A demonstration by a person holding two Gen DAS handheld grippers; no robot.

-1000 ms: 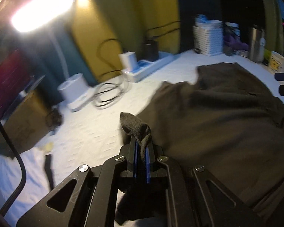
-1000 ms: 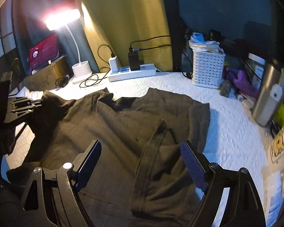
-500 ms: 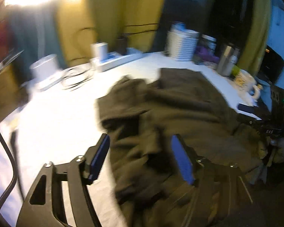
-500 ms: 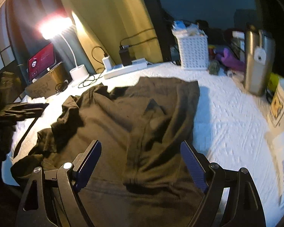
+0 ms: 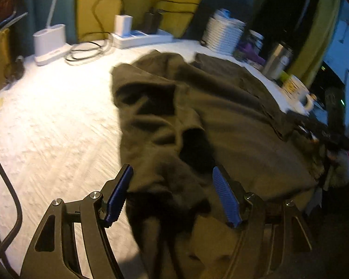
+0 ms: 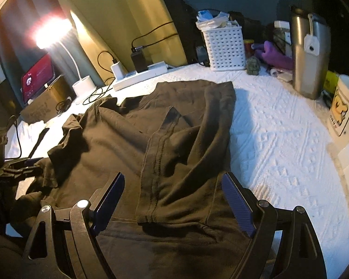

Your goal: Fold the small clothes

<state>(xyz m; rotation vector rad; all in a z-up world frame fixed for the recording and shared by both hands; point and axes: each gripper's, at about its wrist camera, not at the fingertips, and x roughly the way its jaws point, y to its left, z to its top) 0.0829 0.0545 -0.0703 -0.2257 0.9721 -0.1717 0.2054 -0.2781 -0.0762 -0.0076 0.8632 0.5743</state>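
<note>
A dark olive garment [image 5: 232, 116] lies rumpled on the white textured bedspread [image 5: 53, 125]. My left gripper [image 5: 172, 172] hovers over its near left edge. Its blue pads stand apart and the jaws are closing, with a bunched fold of cloth lying loose between them. In the right wrist view the garment [image 6: 174, 121] shows a folded flap with a stitched hem. My right gripper [image 6: 173, 179] is open low over that hem, and the pads do not press on the cloth. The left gripper [image 6: 16, 167] shows at the garment's far left edge.
Along the back stand a white lamp base [image 5: 50, 44], a power strip [image 5: 142, 38] with chargers and coiled cables, a white basket [image 6: 224, 46] and a steel tumbler [image 6: 310, 55]. A mug [image 6: 346, 107] sits at the right edge. A black cable [image 5: 9, 186] hangs left.
My left gripper let go of the pinched cloth, opened wide and swung right over the garment. My right gripper sank closer to the hem, still open.
</note>
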